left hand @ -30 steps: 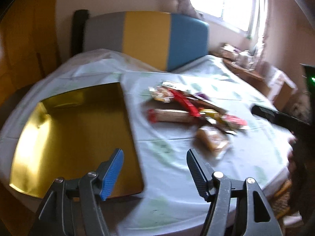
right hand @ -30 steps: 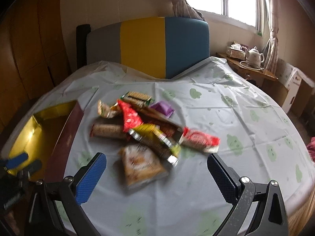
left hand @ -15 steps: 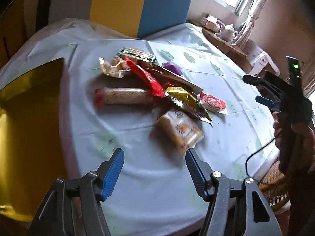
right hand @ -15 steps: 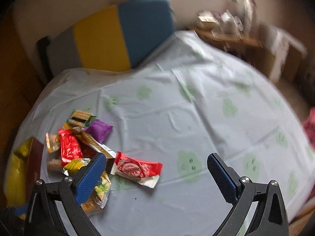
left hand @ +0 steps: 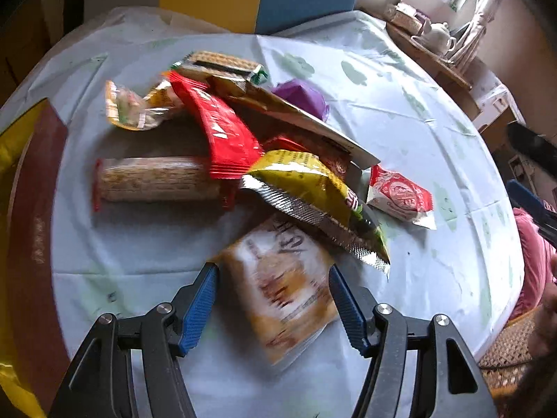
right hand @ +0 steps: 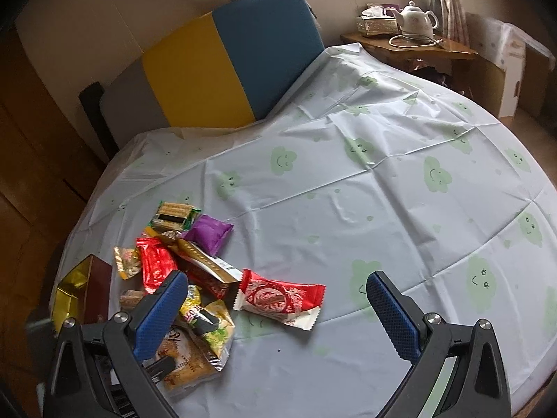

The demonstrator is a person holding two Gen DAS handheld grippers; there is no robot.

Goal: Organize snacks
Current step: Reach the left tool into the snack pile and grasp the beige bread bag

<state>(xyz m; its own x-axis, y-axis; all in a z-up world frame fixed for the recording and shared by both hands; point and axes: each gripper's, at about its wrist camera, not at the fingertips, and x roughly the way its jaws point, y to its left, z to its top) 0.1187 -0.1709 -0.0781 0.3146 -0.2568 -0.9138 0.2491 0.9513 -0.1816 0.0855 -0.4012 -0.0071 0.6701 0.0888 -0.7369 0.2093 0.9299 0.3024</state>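
Note:
A pile of snacks lies on the round table's pale cloth: a red packet, a biscuit roll, a yellow-green bag, a purple packet and a red-and-white wafer packet. My left gripper is open and tilted down, its blue pads on either side of a tan pastry packet without pressing it. My right gripper hangs open over the cloth, the wafer packet just beyond its fingers, nothing between them. A gold-lined box stands left of the pile.
A chair with a grey, yellow and blue back stands behind the table. A wooden side table with a white teapot is at the back right. The table's edge curves close on the right, where a person's hand shows.
My left gripper swung right from over the gold box to the snack pile and sank around the tan packet. My right gripper swung right off the pile, then held still.

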